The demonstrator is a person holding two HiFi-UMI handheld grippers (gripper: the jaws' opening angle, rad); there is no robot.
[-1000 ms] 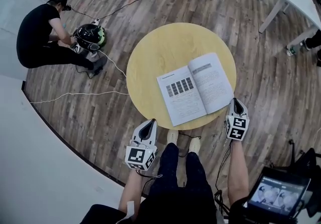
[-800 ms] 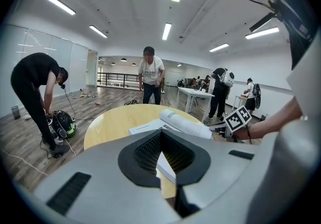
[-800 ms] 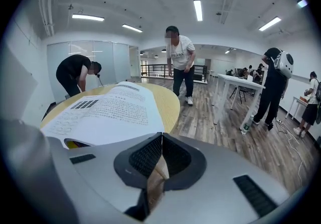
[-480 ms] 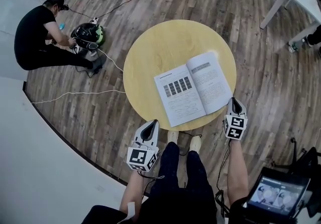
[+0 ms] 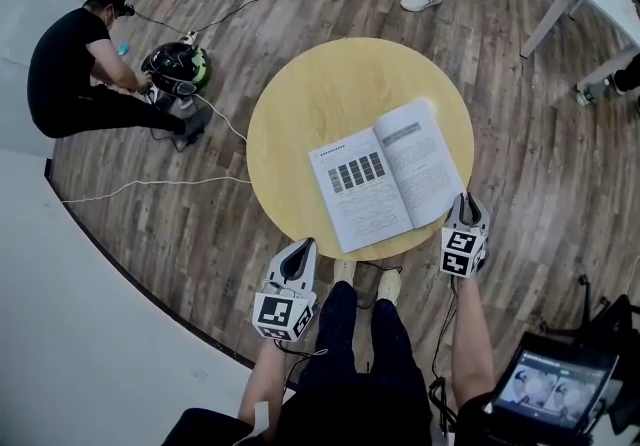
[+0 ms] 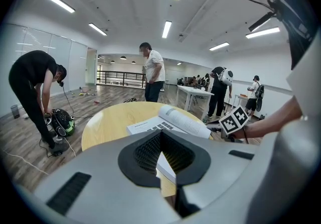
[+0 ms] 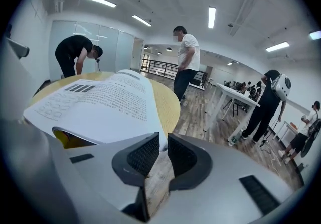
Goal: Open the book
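The left gripper hangs short of the desk, jaws clenched on nothing, apparently idle. The book lies open on the desk's right half. At its near corner the right gripper has jaws that have just been opening and stand released, with nothing between them; the page has probably been let go.

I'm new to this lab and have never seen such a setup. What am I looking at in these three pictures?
A person stands over a round table, wearing a camera on the head; that gives the picture from above. Each hand holds a tool with tongs. The left tongs are shut and empty, by the table's near edge. The right tongs have just been opening at the corner of the book, which lies open; nothing is clamped. The other two pictures come from cameras riding on each tool, looking along its tongs.
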